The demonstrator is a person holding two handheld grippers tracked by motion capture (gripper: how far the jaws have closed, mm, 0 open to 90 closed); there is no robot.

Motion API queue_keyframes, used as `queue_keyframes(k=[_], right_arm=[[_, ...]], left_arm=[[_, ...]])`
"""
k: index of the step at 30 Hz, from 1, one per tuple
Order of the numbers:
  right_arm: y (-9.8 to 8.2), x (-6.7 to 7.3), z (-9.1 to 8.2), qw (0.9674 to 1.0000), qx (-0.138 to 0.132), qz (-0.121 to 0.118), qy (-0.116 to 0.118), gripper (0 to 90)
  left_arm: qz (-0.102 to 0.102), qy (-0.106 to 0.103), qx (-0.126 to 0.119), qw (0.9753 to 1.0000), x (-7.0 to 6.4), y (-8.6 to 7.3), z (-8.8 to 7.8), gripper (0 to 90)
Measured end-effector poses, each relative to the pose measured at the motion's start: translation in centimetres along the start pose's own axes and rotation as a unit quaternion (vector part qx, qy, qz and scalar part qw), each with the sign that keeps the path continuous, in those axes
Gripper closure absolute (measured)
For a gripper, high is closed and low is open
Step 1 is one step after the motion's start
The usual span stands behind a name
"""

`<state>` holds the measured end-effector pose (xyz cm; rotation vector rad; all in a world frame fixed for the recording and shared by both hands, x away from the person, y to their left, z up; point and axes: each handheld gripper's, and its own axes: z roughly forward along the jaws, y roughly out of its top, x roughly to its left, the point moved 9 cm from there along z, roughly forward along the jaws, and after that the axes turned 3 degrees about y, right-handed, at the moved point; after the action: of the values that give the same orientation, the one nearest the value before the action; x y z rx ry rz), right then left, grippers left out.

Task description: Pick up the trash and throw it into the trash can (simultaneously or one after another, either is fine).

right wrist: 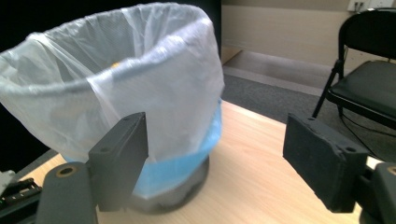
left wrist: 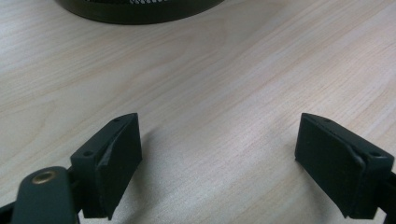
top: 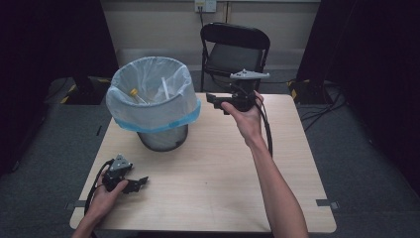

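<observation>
On the table (top: pixel 208 163) at about 7 o'clock, the left gripper (top: pixel 140 182) rests low in the left hand (top: pixel 101 198), its jaws spread wide with bare wood between them; its own view shows them apart and holding nothing. At 12 o'clock the right hand (top: pixel 246 115) holds the right gripper (top: pixel 212 100) raised over the far edge, jaws wide and empty, aimed toward the bin (top: pixel 153 101). The bin stands at 10 o'clock, a dark mesh can lined with a pale bag (right wrist: pixel 140 88) that folds over the rim, blue at its lower edge. Inside, a yellow-capped item (top: pixel 133 92) and a clear one show, too small to make out. In the left gripper view the bin's base (left wrist: pixel 140 9) is cut off at the top. Beyond the table stands a black chair (top: pixel 235 49).
</observation>
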<state>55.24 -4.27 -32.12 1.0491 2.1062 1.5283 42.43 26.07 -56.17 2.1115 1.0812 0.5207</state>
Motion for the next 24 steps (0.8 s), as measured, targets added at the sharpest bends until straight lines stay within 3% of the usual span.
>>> queue_keyframes(k=[11, 24], right_arm=[[-3.7, -2.4, -2.2, 0.9994, 0.013, 0.026, -0.018, 20.4], [-8.5, -3.5, -4.2, 0.9980, 0.040, 0.035, -0.035, 17.5]], left_arm=[[0.000, 0.000, 0.000, 1.0000, 0.0, 0.0, 0.0, 14.1], [0.000, 0.002, 0.001, 1.0000, 0.0, 0.0, 0.0, 14.1]])
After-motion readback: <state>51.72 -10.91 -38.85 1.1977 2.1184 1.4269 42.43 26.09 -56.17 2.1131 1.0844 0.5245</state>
